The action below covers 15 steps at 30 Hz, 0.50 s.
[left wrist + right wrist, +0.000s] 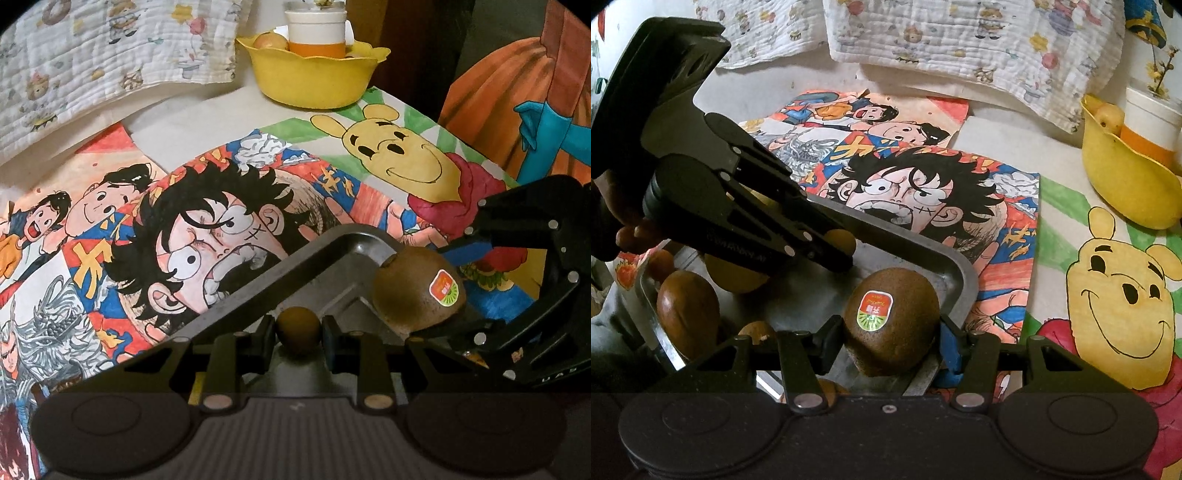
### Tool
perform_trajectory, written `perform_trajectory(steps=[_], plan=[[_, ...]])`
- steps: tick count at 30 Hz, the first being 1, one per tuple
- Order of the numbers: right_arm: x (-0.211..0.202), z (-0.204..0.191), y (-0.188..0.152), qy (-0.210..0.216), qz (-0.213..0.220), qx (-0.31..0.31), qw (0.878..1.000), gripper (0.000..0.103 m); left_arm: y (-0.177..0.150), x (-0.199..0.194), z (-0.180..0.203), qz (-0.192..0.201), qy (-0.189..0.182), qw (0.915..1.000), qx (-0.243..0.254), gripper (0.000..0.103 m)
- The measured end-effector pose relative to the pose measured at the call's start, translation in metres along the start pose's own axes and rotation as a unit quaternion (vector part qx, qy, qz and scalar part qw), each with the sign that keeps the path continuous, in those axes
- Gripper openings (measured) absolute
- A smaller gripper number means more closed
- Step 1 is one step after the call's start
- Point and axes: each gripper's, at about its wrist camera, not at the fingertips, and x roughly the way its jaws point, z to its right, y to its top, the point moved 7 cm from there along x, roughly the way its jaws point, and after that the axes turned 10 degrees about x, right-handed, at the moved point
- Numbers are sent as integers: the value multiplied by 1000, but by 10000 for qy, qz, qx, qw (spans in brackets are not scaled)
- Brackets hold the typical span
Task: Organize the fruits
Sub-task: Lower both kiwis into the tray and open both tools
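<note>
- Over the near corner of the metal tray [964,273], the right gripper [890,347] is clamped on a stickered kiwi [892,319] — its two fingers press the fruit's sides, and the kiwi sits just above the tray floor.
- Beside it, the left gripper [298,334] pinches a small brown fruit [298,329] between its pads, low over the same tray.
- Further fruits lie in the tray's left part: a glossy brown one [687,314], a yellow one [735,275] partly hidden under the left gripper, and smaller brown pieces near the rim.
- Well apart at the table's far side stands a yellow bowl [314,79] — it holds a pale fruit [270,40] and a white-and-orange cup [316,31].
- Under everything lie overlapping cartoon drawings [207,229].
</note>
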Motion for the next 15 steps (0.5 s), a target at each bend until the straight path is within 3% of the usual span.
perform_trajectory(steps=[15], plan=[[3, -2, 1, -91, -102, -174, 9998, 56, -1, 1, 1, -128, 46, 9998, 175, 30]])
